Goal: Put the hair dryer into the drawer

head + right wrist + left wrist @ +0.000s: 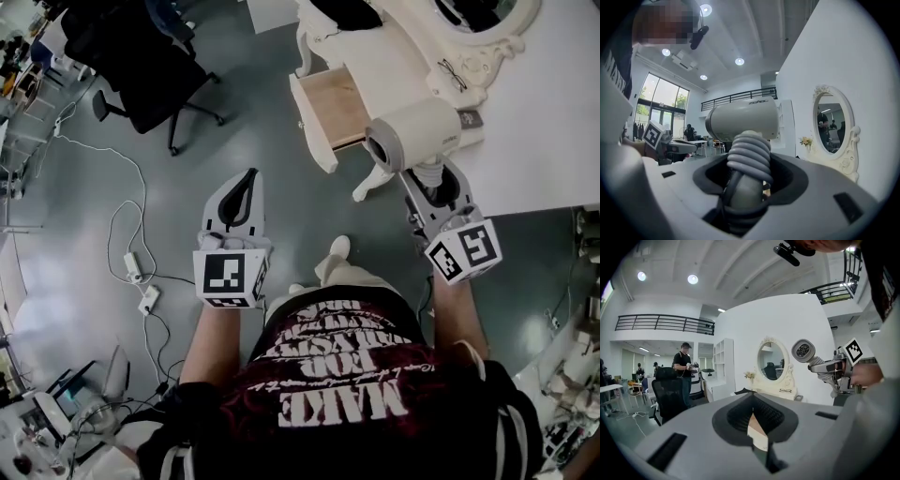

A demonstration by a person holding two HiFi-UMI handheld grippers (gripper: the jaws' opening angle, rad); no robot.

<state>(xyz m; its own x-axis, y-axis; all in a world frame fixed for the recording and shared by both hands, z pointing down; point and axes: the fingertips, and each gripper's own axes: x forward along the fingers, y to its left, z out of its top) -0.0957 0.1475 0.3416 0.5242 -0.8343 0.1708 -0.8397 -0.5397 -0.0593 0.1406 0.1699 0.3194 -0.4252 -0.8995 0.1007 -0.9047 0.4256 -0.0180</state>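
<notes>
A white hair dryer point(412, 134) hangs over the near end of the open wooden drawer point(339, 105) of a white vanity table point(394, 56). My right gripper point(428, 184) is shut on its handle. In the right gripper view the dryer's barrel point(743, 119) stands above the cord-wrapped handle point(750, 157), which fills my right gripper point(749, 187). My left gripper point(249, 178) hovers over the floor left of the drawer, shut and holding nothing. In the left gripper view the tips of my left gripper point(752, 397) touch, and the hair dryer point(804, 351) shows at upper right.
A black office chair point(150, 66) stands at the upper left. Cables and power strips point(141, 277) lie on the grey floor at the left. Glasses point(452, 73) rest on the vanity top by the oval mirror point(771, 363). A person in black point(684, 367) stands far off.
</notes>
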